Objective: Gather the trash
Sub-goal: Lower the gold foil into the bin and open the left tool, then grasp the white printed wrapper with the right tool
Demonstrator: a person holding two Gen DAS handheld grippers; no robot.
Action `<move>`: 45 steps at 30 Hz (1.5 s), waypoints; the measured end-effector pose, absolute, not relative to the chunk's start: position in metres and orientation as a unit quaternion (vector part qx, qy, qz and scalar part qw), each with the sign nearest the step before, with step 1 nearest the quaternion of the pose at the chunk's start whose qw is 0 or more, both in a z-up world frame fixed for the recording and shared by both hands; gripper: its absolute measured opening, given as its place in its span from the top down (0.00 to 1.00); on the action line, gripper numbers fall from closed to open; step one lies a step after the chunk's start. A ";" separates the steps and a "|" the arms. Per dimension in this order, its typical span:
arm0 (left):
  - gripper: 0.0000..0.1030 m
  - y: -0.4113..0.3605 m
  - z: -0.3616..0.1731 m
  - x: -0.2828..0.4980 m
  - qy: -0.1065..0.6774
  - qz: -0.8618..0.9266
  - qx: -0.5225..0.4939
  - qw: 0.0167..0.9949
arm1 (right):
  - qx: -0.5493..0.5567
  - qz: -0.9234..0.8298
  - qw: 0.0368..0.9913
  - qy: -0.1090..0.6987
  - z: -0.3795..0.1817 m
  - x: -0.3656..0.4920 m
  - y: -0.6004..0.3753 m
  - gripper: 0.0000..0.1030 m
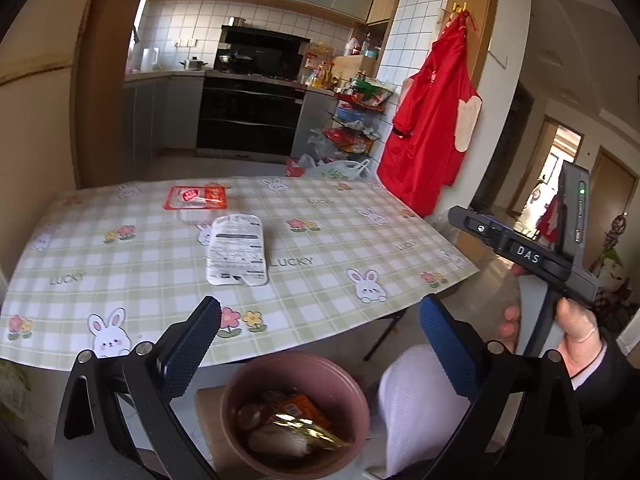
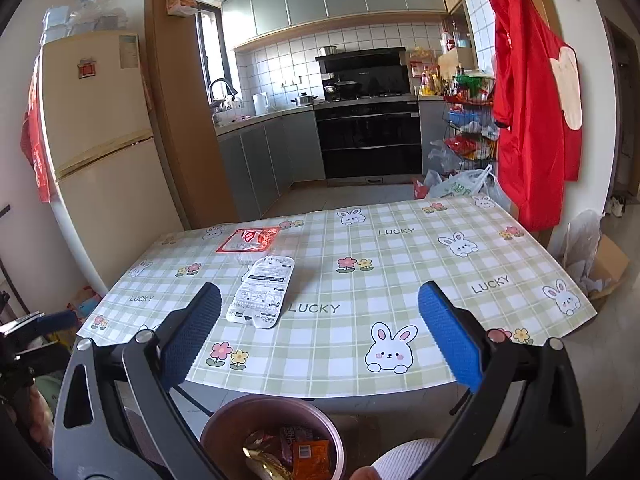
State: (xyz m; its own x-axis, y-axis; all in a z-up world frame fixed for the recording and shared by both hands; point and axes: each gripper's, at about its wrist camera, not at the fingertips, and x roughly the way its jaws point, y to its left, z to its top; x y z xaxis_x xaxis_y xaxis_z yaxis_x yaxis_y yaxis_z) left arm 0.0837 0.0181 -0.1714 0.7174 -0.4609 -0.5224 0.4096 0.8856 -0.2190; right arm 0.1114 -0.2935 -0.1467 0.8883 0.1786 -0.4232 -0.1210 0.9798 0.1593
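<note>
While we hold both tools over the near edge of the table (image 2: 400,264), our left gripper (image 1: 320,344) stands with its fingers spread wide and nothing between them, and it hangs above the pink bin (image 1: 296,412) on the floor just below the table's edge; our right gripper (image 2: 320,332) is likewise spread wide and empty, with the same bin (image 2: 272,440) beneath it; inside the bin we see crumpled wrappers (image 1: 296,424), one gold and shiny, one orange, and something pale under them; on the checked cloth with its rabbits and flowers two pieces of trash lie toward the far left part of the table: a white printed film lid (image 2: 262,292), lying flat and curling a little at one end, and just beyond it, touching or nearly so, a clear tray with a red-edged label (image 2: 249,240); in the left wrist view our right hand (image 1: 576,320) grips the handle of its tool at the right; a red apron (image 2: 532,92) hangs on the wall beside the kitchen doorway.
</note>
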 end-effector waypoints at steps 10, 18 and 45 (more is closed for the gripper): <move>0.06 0.049 -0.184 0.101 0.305 -0.149 -0.052 0.939 | 0.058 0.098 0.963 0.245 -0.160 0.123 -0.284 0.05; 0.06 0.085 -0.187 0.118 0.294 -0.081 -0.059 0.950 | 0.051 0.122 0.947 0.291 -0.176 0.154 -0.267 0.05; 0.06 0.143 -0.256 0.235 0.328 -0.042 -0.096 0.939 | 0.088 0.199 0.874 0.434 -0.327 0.426 -0.174 0.17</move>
